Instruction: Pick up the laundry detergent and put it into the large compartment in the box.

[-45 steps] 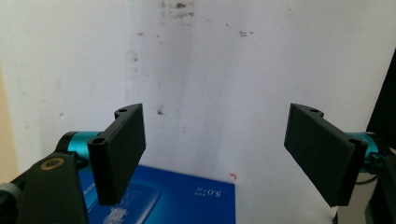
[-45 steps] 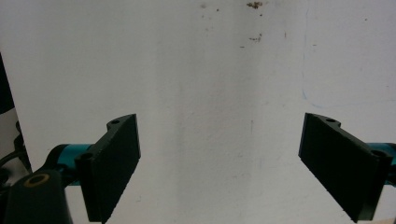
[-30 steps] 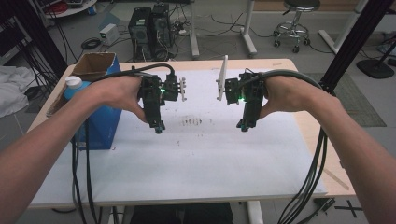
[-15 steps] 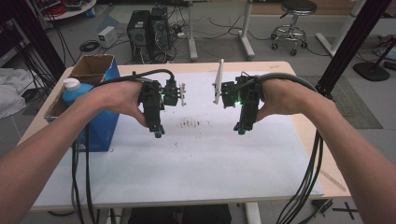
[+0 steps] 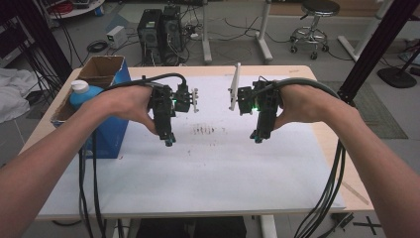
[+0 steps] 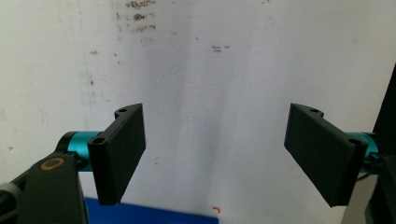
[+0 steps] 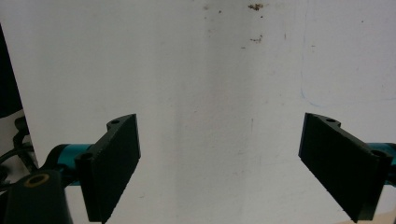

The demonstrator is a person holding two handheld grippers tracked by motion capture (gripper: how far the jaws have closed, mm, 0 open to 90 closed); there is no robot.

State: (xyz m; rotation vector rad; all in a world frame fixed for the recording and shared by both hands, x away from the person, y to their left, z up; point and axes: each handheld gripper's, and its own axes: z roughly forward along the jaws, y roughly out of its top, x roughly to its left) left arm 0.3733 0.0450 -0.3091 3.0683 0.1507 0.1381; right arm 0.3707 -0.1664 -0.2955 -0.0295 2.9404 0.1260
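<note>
Box [image 5: 106, 144] with bottle [image 5: 83, 92], perhaps, beside left claw [image 5: 169, 140].

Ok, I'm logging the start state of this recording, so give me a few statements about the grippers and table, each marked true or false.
1. The left gripper has its jaws wide apart with nothing between them. True.
2. The right gripper is clamped on a bottle. False: its jaws are open and empty.
3. A blue box sits at the table's left edge. True.
4. The white sheet is spotless. False: dark specks mark it between the grippers.
5. A white-capped blue bottle stands in the box. True.
</note>
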